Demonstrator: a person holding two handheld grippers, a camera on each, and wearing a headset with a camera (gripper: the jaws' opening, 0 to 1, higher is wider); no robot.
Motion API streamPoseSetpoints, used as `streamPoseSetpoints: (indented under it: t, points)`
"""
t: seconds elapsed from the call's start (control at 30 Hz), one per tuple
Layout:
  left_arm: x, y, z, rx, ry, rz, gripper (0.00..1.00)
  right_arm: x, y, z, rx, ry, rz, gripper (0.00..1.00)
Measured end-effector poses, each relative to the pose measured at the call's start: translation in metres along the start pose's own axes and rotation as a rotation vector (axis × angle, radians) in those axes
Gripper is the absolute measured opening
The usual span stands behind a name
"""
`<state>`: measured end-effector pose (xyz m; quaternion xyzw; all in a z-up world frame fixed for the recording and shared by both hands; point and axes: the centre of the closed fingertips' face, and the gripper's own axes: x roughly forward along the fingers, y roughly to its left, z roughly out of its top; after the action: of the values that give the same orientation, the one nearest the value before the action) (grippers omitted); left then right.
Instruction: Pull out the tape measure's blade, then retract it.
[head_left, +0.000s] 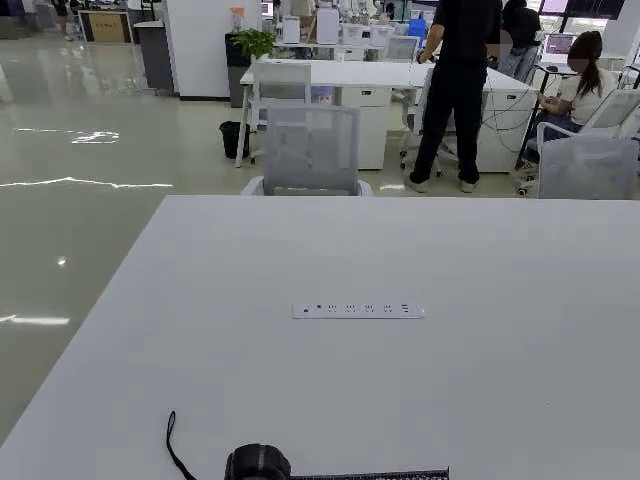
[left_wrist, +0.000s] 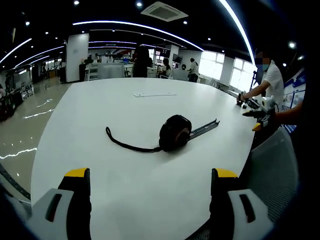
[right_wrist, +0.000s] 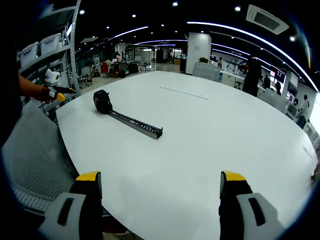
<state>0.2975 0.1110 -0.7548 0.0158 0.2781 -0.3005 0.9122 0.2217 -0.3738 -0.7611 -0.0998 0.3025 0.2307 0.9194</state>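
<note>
A black tape measure (left_wrist: 175, 132) lies on the white table (left_wrist: 150, 105), its blade (left_wrist: 205, 128) drawn out a short way and its black wrist strap (left_wrist: 130, 145) trailing to the other side. In the head view the case (head_left: 258, 463) sits at the near table edge, with the blade (head_left: 380, 476) running right. My left gripper (left_wrist: 150, 175) is open and empty, short of the case. My right gripper (right_wrist: 160, 177) is open and empty too, well back from the blade's end (right_wrist: 159, 133) and the case (right_wrist: 102, 101). Each gripper appears in the other's view, my right gripper (left_wrist: 252, 120) and my left gripper (right_wrist: 65, 93).
A white power strip (head_left: 358, 311) lies flat mid-table. A mesh chair (head_left: 310, 150) stands at the far edge, and another mesh chair (right_wrist: 35, 160) sits at my side. People stand and sit at desks beyond (head_left: 455, 90). Shelving (right_wrist: 40, 50) rises nearby.
</note>
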Motion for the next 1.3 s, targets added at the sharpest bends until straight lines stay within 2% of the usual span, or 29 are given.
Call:
streamPoseSetpoints:
  t: [0.1, 0.33, 0.37, 0.43, 0.5, 0.73, 0.8, 0.93, 1.07, 1.2, 1.3]
  points:
    - [0.0, -0.002, 0.0, 0.001, 0.002, 0.002, 0.99, 0.0, -0.001, 0.0, -0.002, -0.003, 0.003, 1.0]
    - [0.001, -0.006, -0.001, 0.045, 0.002, -0.007, 0.99, -0.001, -0.003, 0.0, 0.018, -0.015, 0.001, 1.0]
    - [0.001, -0.007, 0.0, 0.055, -0.011, -0.014, 0.99, -0.001, -0.002, 0.0, 0.036, -0.017, 0.003, 1.0]
    - [0.001, -0.007, 0.0, 0.056, -0.01, -0.017, 0.99, -0.001, -0.002, 0.0, 0.05, -0.017, 0.004, 1.0]
    - [0.002, -0.005, -0.005, 0.052, 0.029, -0.008, 0.99, 0.0, -0.002, -0.001, 0.039, -0.011, 0.0, 1.0]
    - [0.007, -0.004, 0.007, 0.068, 0.019, -0.007, 0.99, 0.001, -0.001, 0.005, 0.008, -0.026, 0.01, 1.0]
    - [0.009, -0.008, 0.007, 0.058, 0.036, -0.027, 0.99, 0.002, 0.0, 0.004, 0.031, -0.023, 0.031, 1.0]
    - [0.015, -0.016, 0.007, 0.071, 0.049, -0.033, 0.99, 0.005, 0.001, 0.002, 0.034, -0.001, 0.059, 1.0]
    - [0.02, -0.021, 0.012, 0.074, 0.043, -0.032, 0.99, 0.009, 0.0, 0.003, 0.03, 0.008, 0.07, 1.0]
    - [0.025, -0.025, 0.017, 0.046, 0.021, -0.04, 0.99, 0.014, 0.001, 0.008, 0.017, 0.008, 0.087, 1.0]
    - [0.03, -0.026, 0.016, 0.052, 0.028, -0.029, 0.99, 0.019, 0.001, 0.012, 0.006, 0.004, 0.099, 1.0]
